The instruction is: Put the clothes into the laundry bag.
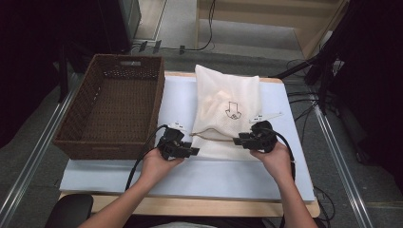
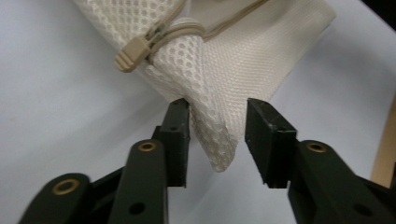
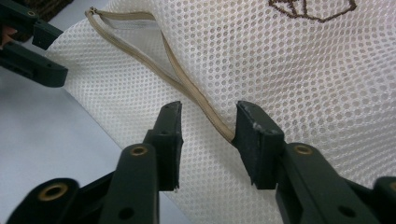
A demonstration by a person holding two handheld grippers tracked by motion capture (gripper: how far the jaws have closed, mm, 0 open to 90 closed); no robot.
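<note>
A white mesh drawstring bag (image 1: 227, 107) with a small dark arrow print lies on the white table sheet (image 1: 190, 175), its mouth toward me. My left gripper (image 1: 192, 151) is at the mouth's left corner. In the left gripper view its jaws (image 2: 217, 109) stand apart around a hanging fold of mesh (image 2: 210, 135), and the pads do not squeeze it. A tan cord stopper (image 2: 132, 53) sits just beyond. My right gripper (image 1: 237, 140) is at the mouth's right side, open (image 3: 208, 112), with the tan drawstring (image 3: 187, 84) running between its jaws against the right pad.
A brown wicker basket (image 1: 76, 137) stands at the table's left, right beside my left hand. The other gripper's jaws (image 3: 42, 46) show at the upper left of the right gripper view. Bare white sheet stretches in front of both hands.
</note>
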